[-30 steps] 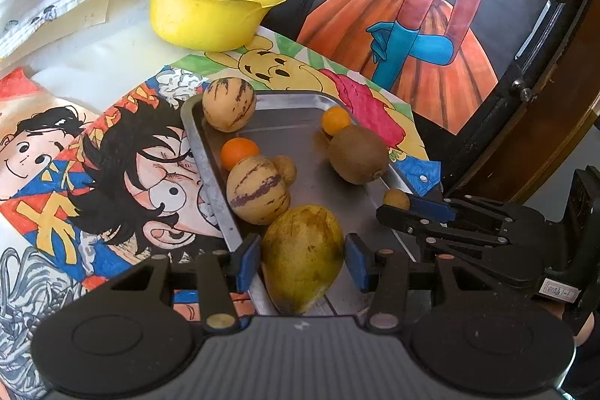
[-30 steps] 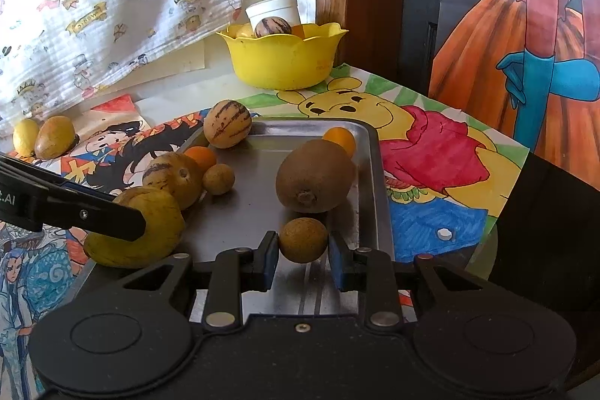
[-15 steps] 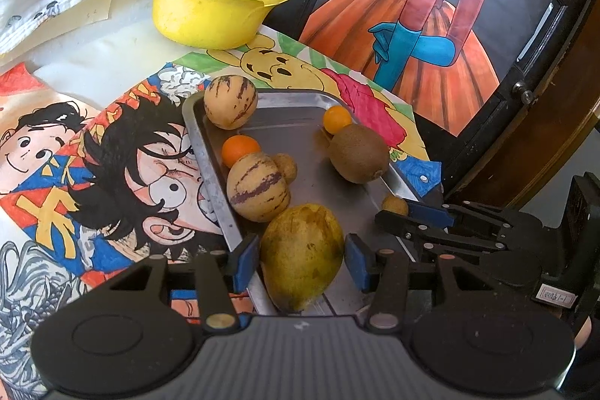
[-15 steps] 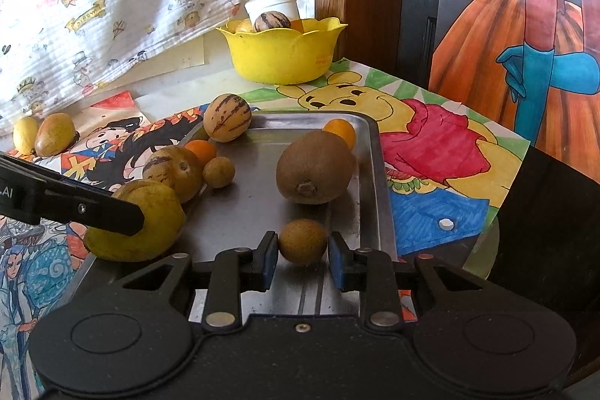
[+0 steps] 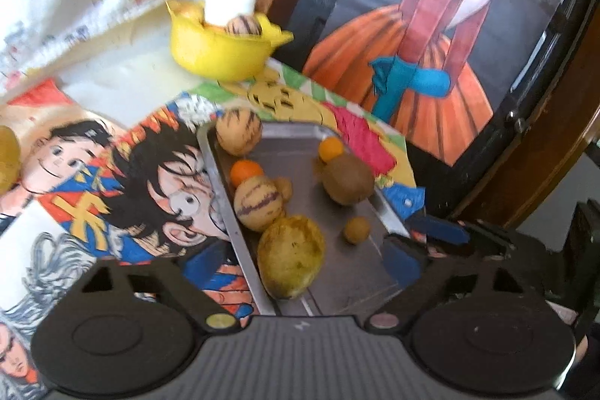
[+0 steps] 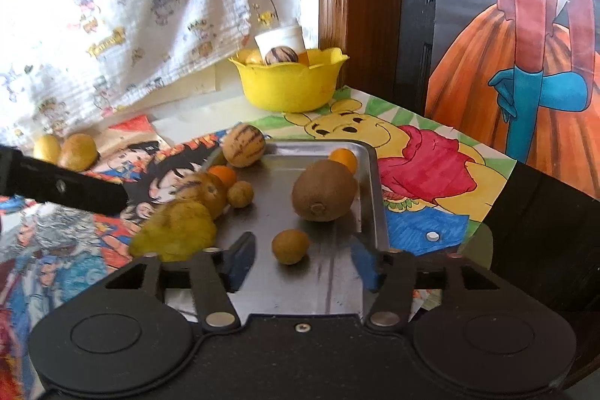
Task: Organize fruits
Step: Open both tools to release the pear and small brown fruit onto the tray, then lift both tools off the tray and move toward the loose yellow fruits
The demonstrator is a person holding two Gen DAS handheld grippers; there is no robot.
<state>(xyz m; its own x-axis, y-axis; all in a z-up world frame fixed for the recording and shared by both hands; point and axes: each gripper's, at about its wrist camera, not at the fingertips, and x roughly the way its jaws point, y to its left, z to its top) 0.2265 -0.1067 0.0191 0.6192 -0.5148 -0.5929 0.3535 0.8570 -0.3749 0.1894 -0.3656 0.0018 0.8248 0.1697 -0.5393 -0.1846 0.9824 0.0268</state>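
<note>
Both views are blurred. In the left wrist view the left gripper point(image 5: 300, 261) shows only one blue pad point(image 5: 403, 265); the other pad I cannot make out against the coloured drawings point(image 5: 123, 175). Its jaws are opening and stand wide apart, and the big yellow-green fruit point(image 5: 290, 255) lies between them on the metal tray point(image 5: 221, 194), touched by neither. The bottom edge of the tray is cut off by the gripper body.

In the right wrist view the right gripper point(image 6: 300, 259) has its jaws opening too, and the small round brown fruit point(image 6: 290, 245) sits free on the tray between the pads, with a gap on both sides. There the big yellow-green fruit is smeared and partly covered by a dark finger of the left gripper.

Only the right wrist view shows two yellow fruits point(image 6: 65, 149) lying off the tray, at the far left under the printed cloth point(image 6: 112, 6). The yellow bowl point(image 6: 288, 85) holds more fruit, but its contents are mostly hidden by the rim.
</note>
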